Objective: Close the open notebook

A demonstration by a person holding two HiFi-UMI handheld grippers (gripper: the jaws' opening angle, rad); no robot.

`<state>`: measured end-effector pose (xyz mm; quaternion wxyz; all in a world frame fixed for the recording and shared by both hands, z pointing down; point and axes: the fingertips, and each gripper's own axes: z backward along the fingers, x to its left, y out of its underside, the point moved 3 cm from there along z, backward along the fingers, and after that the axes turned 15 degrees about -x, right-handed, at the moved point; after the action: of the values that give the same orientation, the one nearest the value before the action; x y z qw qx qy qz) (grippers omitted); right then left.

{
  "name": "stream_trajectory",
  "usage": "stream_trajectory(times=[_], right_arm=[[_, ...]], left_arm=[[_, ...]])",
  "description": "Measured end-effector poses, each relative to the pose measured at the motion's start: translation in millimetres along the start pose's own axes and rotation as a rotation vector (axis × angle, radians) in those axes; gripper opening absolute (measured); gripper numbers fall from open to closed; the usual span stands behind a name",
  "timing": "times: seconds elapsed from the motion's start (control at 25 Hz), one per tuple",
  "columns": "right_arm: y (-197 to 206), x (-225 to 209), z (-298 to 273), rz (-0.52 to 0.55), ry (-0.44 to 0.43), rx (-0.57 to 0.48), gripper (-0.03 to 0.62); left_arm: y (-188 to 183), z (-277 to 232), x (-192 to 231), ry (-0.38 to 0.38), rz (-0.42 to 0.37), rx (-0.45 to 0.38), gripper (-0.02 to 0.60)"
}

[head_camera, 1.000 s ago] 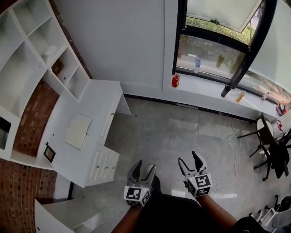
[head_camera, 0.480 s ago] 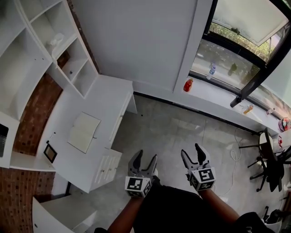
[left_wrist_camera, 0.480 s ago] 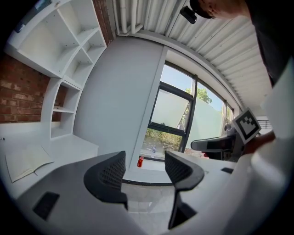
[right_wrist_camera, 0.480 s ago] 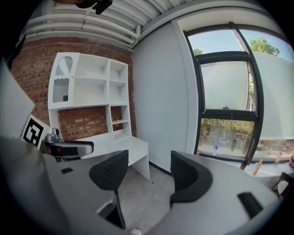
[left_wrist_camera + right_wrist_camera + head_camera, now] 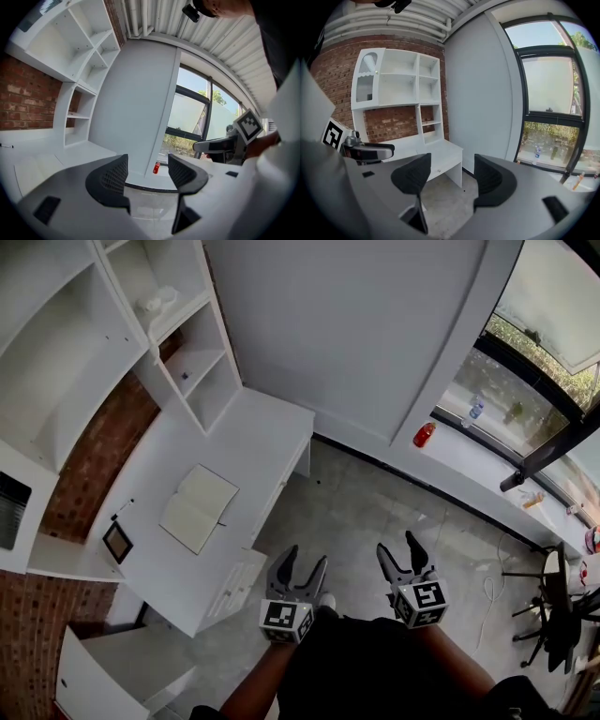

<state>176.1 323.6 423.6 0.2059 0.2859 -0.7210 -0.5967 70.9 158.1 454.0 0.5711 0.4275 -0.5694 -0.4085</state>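
Observation:
The open notebook [image 5: 199, 508] lies flat on the white desk [image 5: 262, 442] at the left of the head view, its pale pages facing up. Both grippers hang over the grey floor, well to the right of the desk and apart from the notebook. My left gripper [image 5: 302, 564] is open with nothing between its fingers; in its own view the left gripper [image 5: 147, 171] points toward the wall and window. My right gripper [image 5: 397, 546] is open and empty too. In its own view the right gripper [image 5: 450, 176] faces the desk [image 5: 440, 157].
A white shelf unit [image 5: 112, 334] rises behind the desk against a brick wall. A small picture frame [image 5: 117, 542] and a pen [image 5: 122, 510] lie near the notebook. Desk drawers [image 5: 234, 587] face the floor. A red bottle [image 5: 424, 434] stands on the window sill; a chair [image 5: 553, 596] is at far right.
The head view has swung left, so the desk and notebook now sit further right and nearer the middle. Both grippers stay open in about the same place in the picture.

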Motion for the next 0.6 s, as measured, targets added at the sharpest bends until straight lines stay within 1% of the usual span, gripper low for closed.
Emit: stream_trajectory(times=[0.12,0.32,0.4,0.52,0.6], right_arm=[[-3.1,6.3,-10.0,0.012,-0.028,0.01,0.272],[-0.3,14.9,-32.0,0.014,-0.042,0.037,0.272],[3.0,20.8,-45.5,0.027,-0.058,0.038,0.272],[2.8,38.1,-70.3,0.026,-0.122,0.04,0.272],[2.1,53.1,-91.2,0.033,-0.184,0.041,0.272]], left_arm=[[-3.1,-2.9,17.6,-0.033,0.001,-0.011,0.247],[-12.5,3.1,39.6,-0.078,0.043,-0.03,0.246],[-15.1,7.9,48.0,-0.105,0.047,-0.037,0.247],[-16.1,16.9,63.8,-0.166,0.046,-0.048,0.247],[-14.1,22.5,78.9,-0.219,0.052,-0.053,0.245]])
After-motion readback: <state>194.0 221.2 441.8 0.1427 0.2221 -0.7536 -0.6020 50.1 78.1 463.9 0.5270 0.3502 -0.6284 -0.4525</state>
